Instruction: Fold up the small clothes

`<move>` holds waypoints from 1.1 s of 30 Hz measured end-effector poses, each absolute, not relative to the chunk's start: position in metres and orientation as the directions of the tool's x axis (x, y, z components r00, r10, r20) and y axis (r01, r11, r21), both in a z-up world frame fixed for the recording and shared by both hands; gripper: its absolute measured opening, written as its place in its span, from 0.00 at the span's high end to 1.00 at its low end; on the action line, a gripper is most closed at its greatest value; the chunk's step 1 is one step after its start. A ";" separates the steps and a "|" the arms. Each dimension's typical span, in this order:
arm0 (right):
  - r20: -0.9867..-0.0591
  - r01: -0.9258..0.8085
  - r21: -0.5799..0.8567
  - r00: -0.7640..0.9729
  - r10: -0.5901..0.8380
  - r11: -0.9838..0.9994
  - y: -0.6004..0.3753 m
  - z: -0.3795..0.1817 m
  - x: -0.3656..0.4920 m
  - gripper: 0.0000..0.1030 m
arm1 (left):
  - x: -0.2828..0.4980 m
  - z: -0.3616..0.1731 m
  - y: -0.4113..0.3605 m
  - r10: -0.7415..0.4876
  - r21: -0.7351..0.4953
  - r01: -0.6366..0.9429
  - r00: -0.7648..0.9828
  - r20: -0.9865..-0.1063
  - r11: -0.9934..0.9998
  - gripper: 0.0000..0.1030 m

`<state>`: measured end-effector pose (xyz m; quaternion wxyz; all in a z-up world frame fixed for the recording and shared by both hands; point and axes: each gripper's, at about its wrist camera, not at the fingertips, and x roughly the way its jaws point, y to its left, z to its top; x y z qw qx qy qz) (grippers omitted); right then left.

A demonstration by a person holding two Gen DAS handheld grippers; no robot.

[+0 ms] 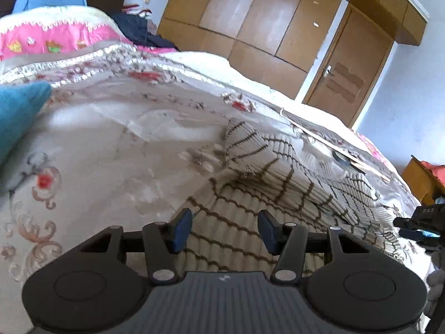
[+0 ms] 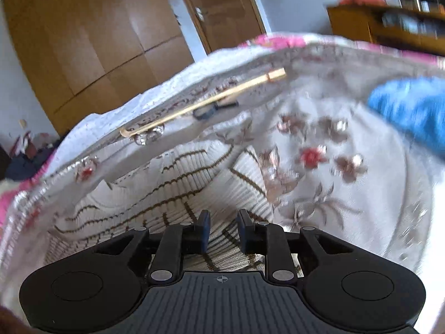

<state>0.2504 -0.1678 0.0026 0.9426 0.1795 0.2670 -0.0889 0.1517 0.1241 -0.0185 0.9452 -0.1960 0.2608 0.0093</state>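
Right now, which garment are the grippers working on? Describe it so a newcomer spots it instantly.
Start from the bed's floral bedspread. Lying on it just ahead of both grippers is the cream ribbed knit, crossed by wavy brown grid lines. The other garment nearby, a blue one, is plain, with no pattern.

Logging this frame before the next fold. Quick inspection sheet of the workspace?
Surface: bed with floral bedspread, rumpled.
Job's things: cream knit garment with brown grid lines, partly folded, one flap raised.
Clutter: blue cloth at the bed edge; thin wooden stick and a small dark item beside it, beyond the garment.
Grippers: left gripper open over the garment; right gripper open, narrower gap, garment beneath.
Cables: nothing seen.
Surroundings: wooden wardrobe, door.
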 end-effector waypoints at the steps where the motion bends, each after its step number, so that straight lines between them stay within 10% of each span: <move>1: -0.525 0.229 0.284 0.849 -0.049 0.931 -0.160 0.006 0.251 0.78 | 0.150 -0.017 0.123 -0.062 -0.348 -0.130 0.868 -0.492 0.928 0.39; 15: -0.641 -0.396 0.156 0.656 0.398 0.905 0.019 0.004 0.380 0.63 | 0.154 -0.014 0.129 0.007 -0.295 -0.176 0.869 -0.495 0.939 0.38; 18: -0.668 -0.443 0.134 0.621 0.411 0.887 0.034 0.000 0.395 0.73 | 0.158 -0.017 0.127 -0.001 -0.277 -0.163 0.860 -0.510 0.947 0.38; 20: -0.670 -0.466 0.129 0.610 0.423 0.875 0.043 0.000 0.398 0.98 | 0.161 -0.020 0.127 -0.004 -0.274 -0.164 0.851 -0.525 0.948 0.38; 33: -0.644 -0.414 0.132 0.655 0.396 0.901 0.048 0.000 0.393 0.88 | 0.163 -0.024 0.119 0.028 -0.209 -0.167 0.840 -0.542 0.963 0.38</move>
